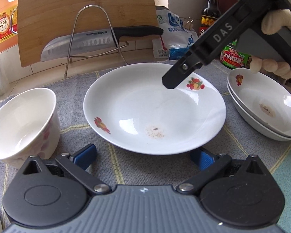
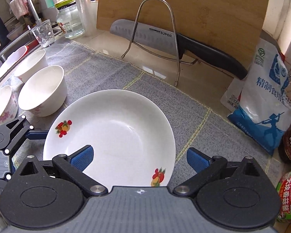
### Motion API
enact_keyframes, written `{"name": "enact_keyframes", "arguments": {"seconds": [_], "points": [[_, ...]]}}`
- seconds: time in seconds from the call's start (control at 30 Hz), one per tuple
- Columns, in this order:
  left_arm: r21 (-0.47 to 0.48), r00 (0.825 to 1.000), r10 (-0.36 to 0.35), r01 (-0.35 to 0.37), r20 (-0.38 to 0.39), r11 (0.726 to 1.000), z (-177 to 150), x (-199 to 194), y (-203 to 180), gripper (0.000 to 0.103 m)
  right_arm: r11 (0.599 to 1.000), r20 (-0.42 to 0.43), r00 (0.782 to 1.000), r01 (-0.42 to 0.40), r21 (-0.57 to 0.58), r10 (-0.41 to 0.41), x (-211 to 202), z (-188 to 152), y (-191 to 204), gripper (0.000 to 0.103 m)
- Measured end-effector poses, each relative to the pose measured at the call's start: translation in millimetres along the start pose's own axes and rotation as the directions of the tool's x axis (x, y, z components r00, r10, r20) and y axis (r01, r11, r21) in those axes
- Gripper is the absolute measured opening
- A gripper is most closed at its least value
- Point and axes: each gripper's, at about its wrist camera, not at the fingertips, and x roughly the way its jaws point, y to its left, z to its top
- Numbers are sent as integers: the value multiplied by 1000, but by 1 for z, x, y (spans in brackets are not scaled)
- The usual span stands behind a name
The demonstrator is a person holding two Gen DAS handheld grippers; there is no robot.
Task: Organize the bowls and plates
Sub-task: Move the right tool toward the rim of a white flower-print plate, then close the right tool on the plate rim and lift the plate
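Observation:
A white plate (image 1: 155, 108) with fruit decals lies on the grey cloth, seen in both views (image 2: 114, 136). My left gripper (image 1: 143, 157) is open, its blue pads low on either side of the plate's near rim. My right gripper (image 2: 139, 159) is open too, with one pad over the plate's inside and the other outside its rim. In the left wrist view one of its fingers (image 1: 174, 79) hangs over the plate's far right. Two more such plates (image 1: 261, 108) are stacked at the right. A white bowl (image 1: 23, 124) stands at the left, one of three bowls (image 2: 42, 91).
A bamboo cutting board (image 1: 83, 9) and a knife (image 1: 83, 44) on a wire rack (image 1: 91, 36) stand behind the plate. A salt bag (image 2: 265, 101), sauce bottles (image 1: 211, 9) and a jar (image 1: 234, 56) crowd the right. A glass (image 2: 43, 33), tap and sink (image 2: 11, 58) lie far left.

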Motion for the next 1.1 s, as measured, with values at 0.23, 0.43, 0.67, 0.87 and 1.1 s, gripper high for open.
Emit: {"name": "enact_keyframes", "arguments": {"seconds": [0.23,0.43,0.67,0.87,1.1], "points": [[21,1000,-24,24,15,999,-1,2,-1,103,997,-51,996,-78,-17,77,29,16,-10,103],[37,998,-48,47,31,998,-3,1,0,100,989,-76,986,-150,-21,148,40,23,-15,103],[63,997,-70,67,42,996,-3,2,-1,97,976,-108,972,-215,-33,210,49,32,-14,103],[64,996,-77,73,46,995,-4,2,1,96,971,-135,965,-234,-55,225,53,39,-11,103],[68,996,-78,75,40,995,-3,2,2,96,970,-140,963,-238,-44,229,54,40,-12,103]]}}
